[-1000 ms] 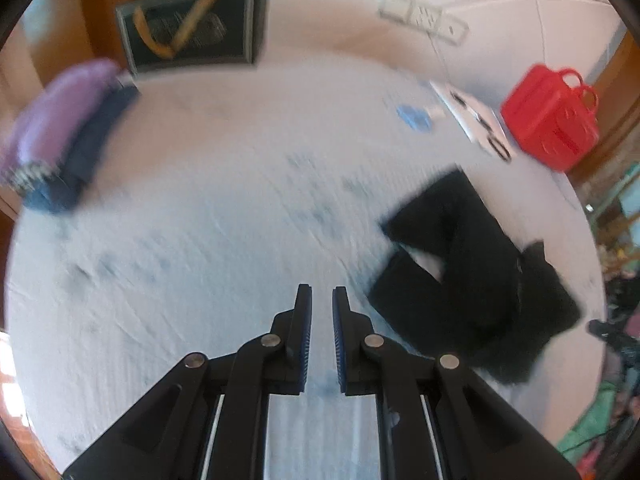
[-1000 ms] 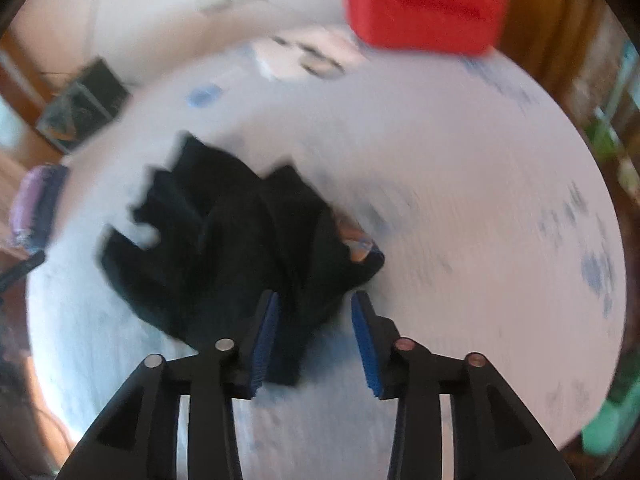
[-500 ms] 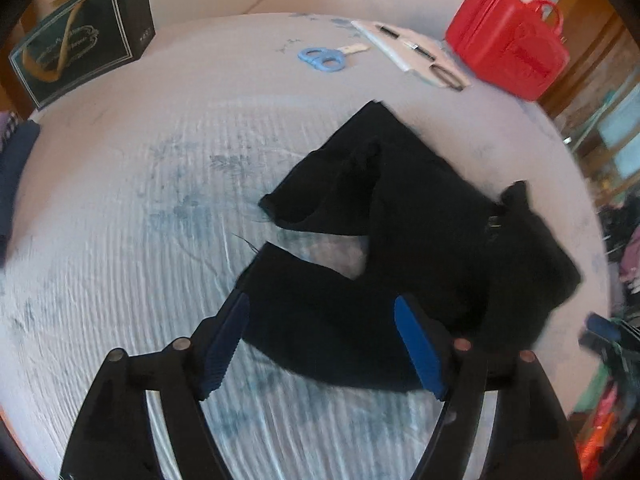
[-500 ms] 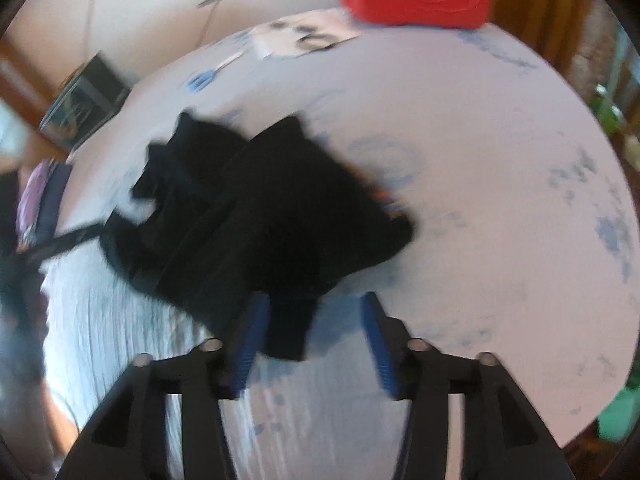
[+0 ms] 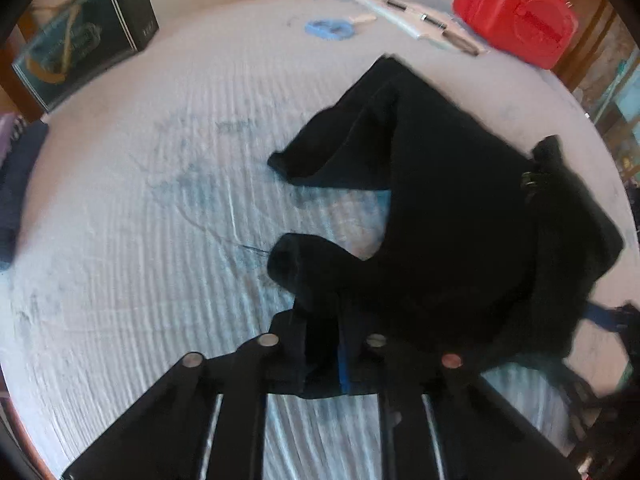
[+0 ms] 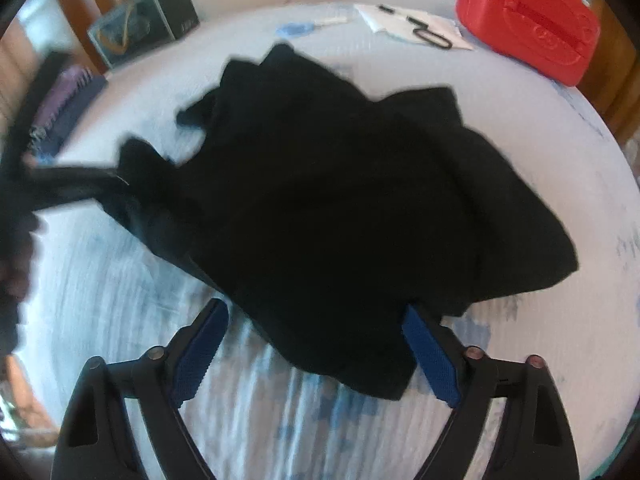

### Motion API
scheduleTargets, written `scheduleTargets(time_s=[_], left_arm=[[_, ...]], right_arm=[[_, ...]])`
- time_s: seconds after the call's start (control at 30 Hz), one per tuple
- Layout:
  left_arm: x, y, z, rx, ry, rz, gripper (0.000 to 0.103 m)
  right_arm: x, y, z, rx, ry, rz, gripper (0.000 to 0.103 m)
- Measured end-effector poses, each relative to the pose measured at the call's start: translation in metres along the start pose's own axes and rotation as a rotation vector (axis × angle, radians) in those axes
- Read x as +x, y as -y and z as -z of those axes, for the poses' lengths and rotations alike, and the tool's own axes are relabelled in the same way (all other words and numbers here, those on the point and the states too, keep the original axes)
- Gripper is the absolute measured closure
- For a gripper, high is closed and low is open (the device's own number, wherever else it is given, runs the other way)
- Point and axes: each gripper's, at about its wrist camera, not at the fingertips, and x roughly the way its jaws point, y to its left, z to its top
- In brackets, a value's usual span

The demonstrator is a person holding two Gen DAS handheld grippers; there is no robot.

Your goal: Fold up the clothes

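Left tool (image 5: 324, 344) had closed its fingers on the hem end of one leg of the black trousers (image 5: 452, 208), cloth bunched between the blue pads. Right tool (image 6: 316, 344) stood wide open, one pad on either side of the near edge of the same garment, clamping nothing.

The trousers lay rumpled on the pale bed (image 5: 132, 216), legs splayed apart and bent, the waist end heaped toward the right side in the left wrist view. They were not yet in any neat fold. Beyond them sat a red case (image 5: 516, 12), blue scissors (image 5: 330, 29), some papers with a pen (image 5: 420, 24) and a dark box (image 5: 84, 52); a stack of folded clothes (image 6: 66, 108) rested at the far left edge of the bed.

My judgement: the step in hand was getting hold of the garment to spread it flat. To do it well, the right tool should bite a single clear edge, probably the waistband or the other leg end, rather than a thick wad of layers. With both ends held, drawing them apart with light tension would straighten the legs. A shallow grip on the leg hem risked slipping once the cloth dragged over the ribbed bedcover.
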Motion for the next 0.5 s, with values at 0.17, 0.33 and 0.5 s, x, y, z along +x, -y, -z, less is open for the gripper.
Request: scheduleTargets(time_s=[0.17,0.33,0.5], left_arm=[[-0.044,-0.007,0.017,-0.012,0.051,0.053,0.092],[-0.066,-0.011,0.040,-0.013,0.021,0.112,0.092],[-0.088,-0.015,0.062,-0.014,-0.007,0.167,0.087]], right_arm=[[-0.031,0.053,-0.001,0.169,0.092,-0.056,0.081],[-0.101,0.124,0.011,0.335,0.236,0.021,0.092],[-0.126,0.207,0.053,0.544,0.219,0.194,0.092]])
